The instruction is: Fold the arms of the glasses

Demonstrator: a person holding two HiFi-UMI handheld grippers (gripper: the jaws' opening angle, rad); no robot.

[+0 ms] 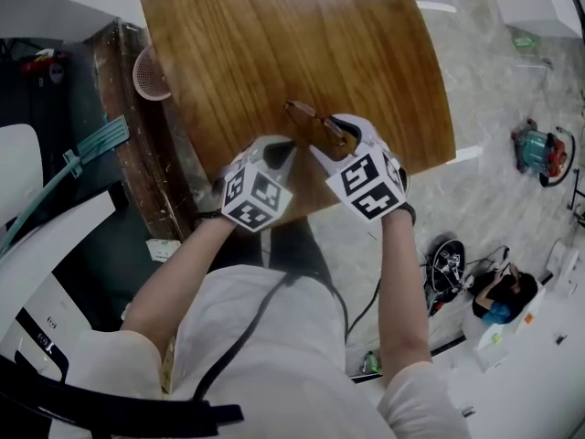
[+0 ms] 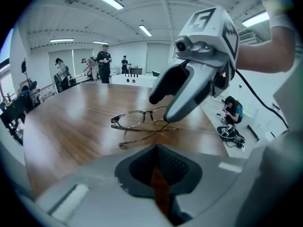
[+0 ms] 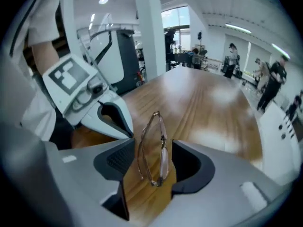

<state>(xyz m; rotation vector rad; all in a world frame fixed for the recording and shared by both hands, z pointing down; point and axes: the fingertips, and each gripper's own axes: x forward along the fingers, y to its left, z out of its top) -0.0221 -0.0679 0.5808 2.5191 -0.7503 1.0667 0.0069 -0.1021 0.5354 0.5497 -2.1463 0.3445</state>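
Observation:
Thin-rimmed glasses lie on the wooden table near its front edge. In the left gripper view the glasses show one arm lying along the frame and the other angling out toward me. My right gripper is over them, open. In its own view the glasses sit between the two pads with a gap on each side. My left gripper is just left of the glasses, shut with nothing in it, its jaws together and short of the nearer arm.
The table's front edge runs right under both grippers. A pink basket hangs at the table's left side. A white chair stands to the left, and cables and gear lie on the floor at right. People stand far across the room.

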